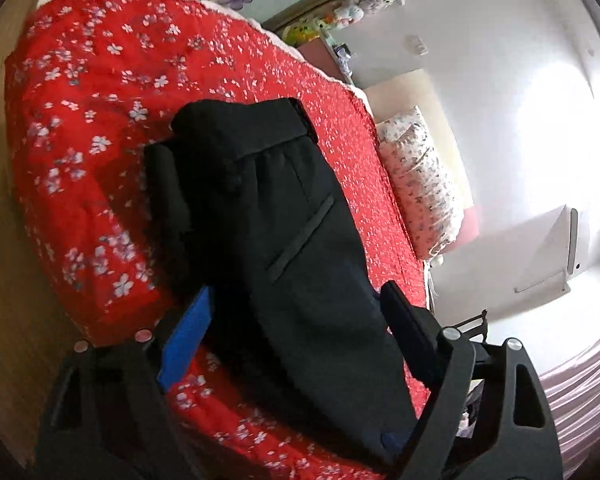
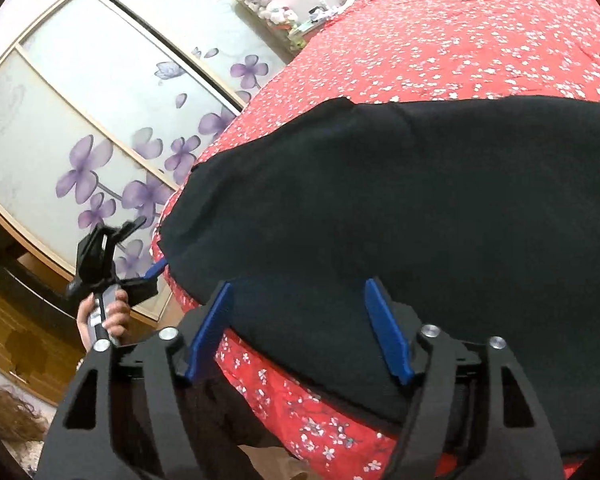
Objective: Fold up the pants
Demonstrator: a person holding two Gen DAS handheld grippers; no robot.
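Our left gripper (image 1: 296, 304) and right gripper (image 2: 300, 300) both stand spread astride the black pants (image 2: 400, 208) lying on the red floral bedspread (image 1: 100, 128); a pillow (image 1: 420, 184) lies beyond, a flowered wardrobe (image 2: 100, 112) alongside.

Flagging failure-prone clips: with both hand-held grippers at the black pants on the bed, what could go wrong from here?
1. The right hand-held gripper stands open astride the pants edge; closing might pinch the red floral bedspread too.
2. The left hand-held gripper is also open, so lifting now would likely leave the pants behind.
3. The pants lie near the bed's edge; a tug could slide them off.
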